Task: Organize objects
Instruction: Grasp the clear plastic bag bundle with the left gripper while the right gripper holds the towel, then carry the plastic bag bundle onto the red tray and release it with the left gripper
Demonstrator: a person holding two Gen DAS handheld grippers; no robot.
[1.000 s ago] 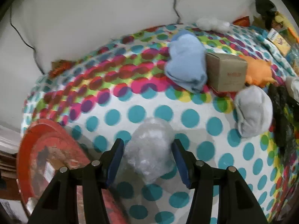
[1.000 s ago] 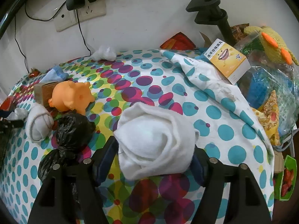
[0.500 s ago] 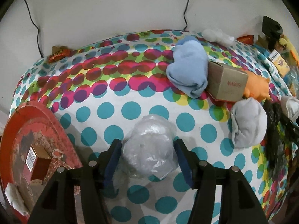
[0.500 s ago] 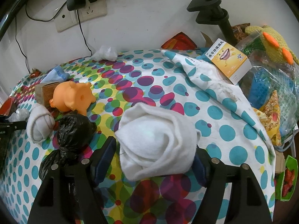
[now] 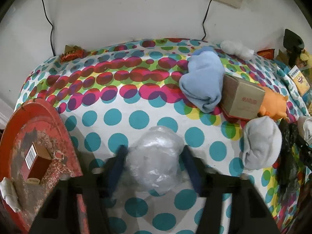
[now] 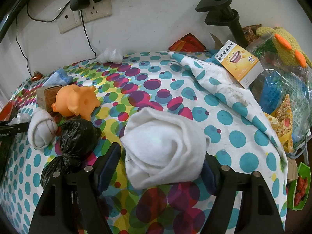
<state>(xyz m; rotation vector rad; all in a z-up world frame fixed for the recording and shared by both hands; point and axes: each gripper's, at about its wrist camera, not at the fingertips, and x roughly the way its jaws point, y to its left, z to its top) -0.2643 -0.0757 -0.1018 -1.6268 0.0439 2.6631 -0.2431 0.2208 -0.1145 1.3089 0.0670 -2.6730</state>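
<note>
My left gripper (image 5: 154, 158) is shut on a crumpled clear plastic bag (image 5: 156, 159) and holds it above the spotted tablecloth (image 5: 124, 117), beside a red tray (image 5: 39, 156) at the left. The tray holds a brown box (image 5: 34, 161) and a white sock (image 5: 8, 191). My right gripper (image 6: 161, 156) is shut on a rolled white cloth (image 6: 163, 146) that sits low over the cloth-covered table.
On the table lie a blue cloth (image 5: 204, 81), a cardboard box (image 5: 241, 99), an orange toy pig (image 6: 76, 101), a grey sock roll (image 5: 261, 142) and a black bag (image 6: 74, 142). A yellow box (image 6: 238, 64), snack bags and a black clamp (image 6: 224, 11) crowd the right.
My left gripper has drawn back and left with the plastic bag, so more of the red tray shows. My right gripper and the white cloth have barely moved.
</note>
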